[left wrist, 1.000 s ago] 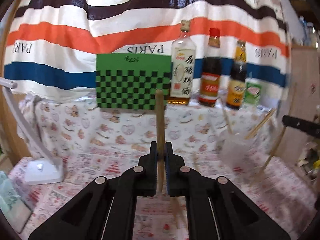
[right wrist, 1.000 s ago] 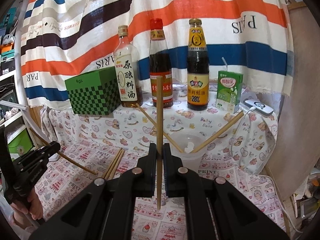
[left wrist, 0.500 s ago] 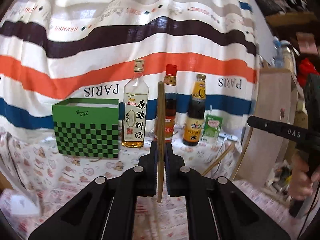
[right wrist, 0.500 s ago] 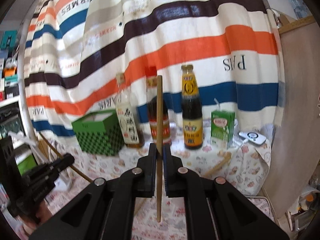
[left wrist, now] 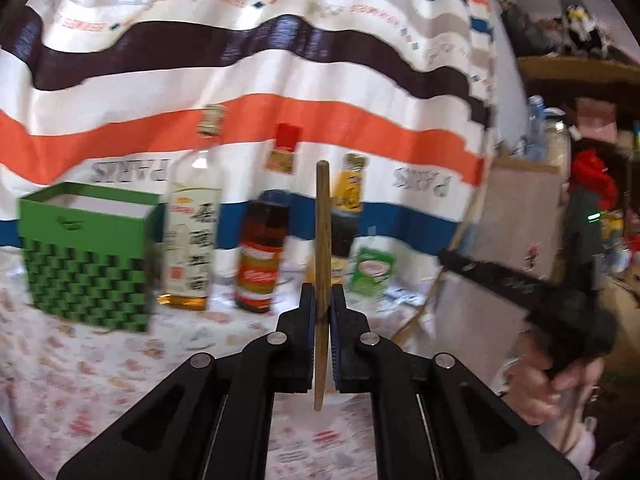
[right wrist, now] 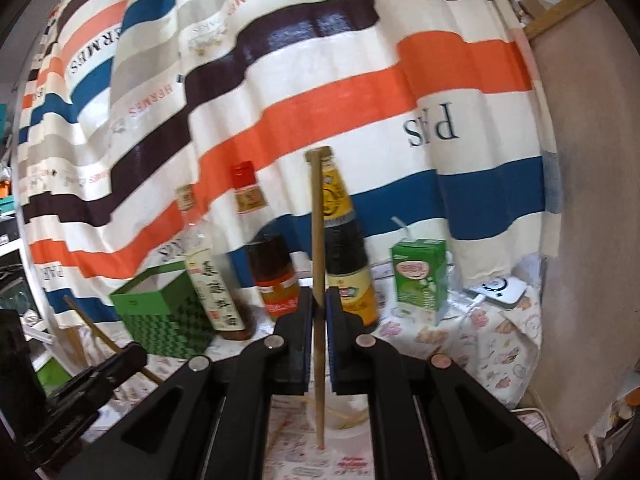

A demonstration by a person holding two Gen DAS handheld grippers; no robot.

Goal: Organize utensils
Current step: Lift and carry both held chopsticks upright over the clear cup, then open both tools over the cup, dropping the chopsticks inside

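Note:
My left gripper (left wrist: 320, 312) is shut on a wooden chopstick (left wrist: 322, 216) that stands upright between its pads, held up in the air. My right gripper (right wrist: 319, 312) is shut on a second wooden chopstick (right wrist: 318, 220), also upright. Below the right gripper the rim of a clear plastic cup (right wrist: 344, 432) shows, with chopsticks lying in it. In the left wrist view the right gripper (left wrist: 516, 280) appears at the right, held by a hand (left wrist: 540, 384), its chopstick (left wrist: 460, 240) slanting. In the right wrist view the left gripper (right wrist: 80, 384) shows at lower left with its chopstick (right wrist: 96, 332).
A green checkered box (left wrist: 88, 256) stands at the back left. Three sauce bottles (right wrist: 344, 248) and a green drink carton (right wrist: 418, 276) line up before a striped curtain (left wrist: 240, 80). A patterned cloth (left wrist: 80, 380) covers the table. A board (right wrist: 592, 200) stands at the right.
Both grippers have risen and tilted upward with their chopsticks, so the table and cup have dropped low in view. The left view has swung right, bringing the other gripper and hand closer.

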